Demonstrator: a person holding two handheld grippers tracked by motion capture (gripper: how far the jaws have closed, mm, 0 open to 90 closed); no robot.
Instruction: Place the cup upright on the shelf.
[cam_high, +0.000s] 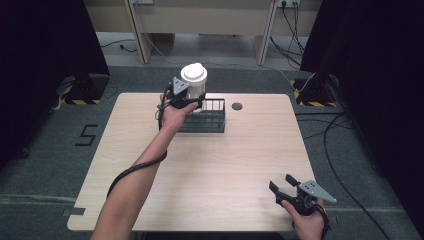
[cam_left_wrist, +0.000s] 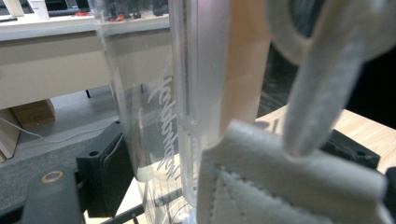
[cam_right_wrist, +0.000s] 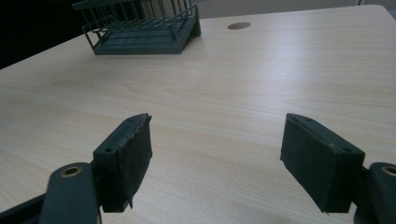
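— Standing over the table, what do you make of the left gripper (cam_high: 192, 102)?

— It is clamped on a clear bottle (cam_high: 194, 85) with a white lid (cam_high: 193, 73), carried upright just above the near-left corner of the black wire basket (cam_high: 212, 122). From above I get the lid and the basket behind the claw.

— And that gripper's own camera?

— There the bottle (cam_left_wrist: 159, 107) sits right against the lens, between the jaws: clear wall, script lettering down its side, and a white fabric strap (cam_left_wrist: 317, 93) hanging in front of it. None of that reads from overhead.

— The other hand?

— The right gripper (cam_high: 284, 184) hovers at the near right edge of the table (cam_high: 240, 165), jaws spread wide with nothing between them. Its camera looks along them at bare wood (cam_right_wrist: 219, 102), with the basket (cam_right_wrist: 140, 28) far ahead to the left.
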